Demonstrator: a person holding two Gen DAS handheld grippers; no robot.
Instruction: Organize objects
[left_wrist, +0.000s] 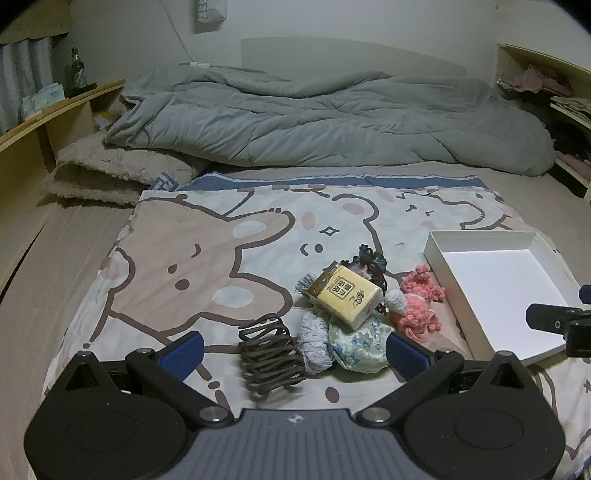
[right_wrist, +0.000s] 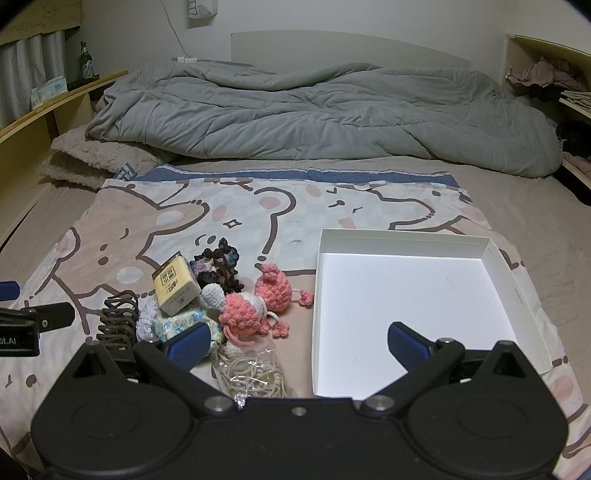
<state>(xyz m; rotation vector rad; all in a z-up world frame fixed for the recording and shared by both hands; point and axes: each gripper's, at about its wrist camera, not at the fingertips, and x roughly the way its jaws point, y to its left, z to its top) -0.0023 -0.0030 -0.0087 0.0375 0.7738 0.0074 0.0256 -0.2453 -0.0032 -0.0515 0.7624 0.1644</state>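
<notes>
With both grippers spread wide and empty, lower left gripper (left_wrist: 295, 349) squarely over hair claw (left_wrist: 269, 356), then carry to white box (left_wrist: 476, 236) at three o'clock.

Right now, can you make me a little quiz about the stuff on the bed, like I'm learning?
1. True or false: the white tray has toys in it.
2. What lies on top of the pile: A) yellow tissue pack, B) brown hair claw, C) pink toy?
3. Fill in: both tongs, left and right, are ____.

Key: 1 false, the tray holds nothing. 2 A. 3 open, holding nothing.
</notes>
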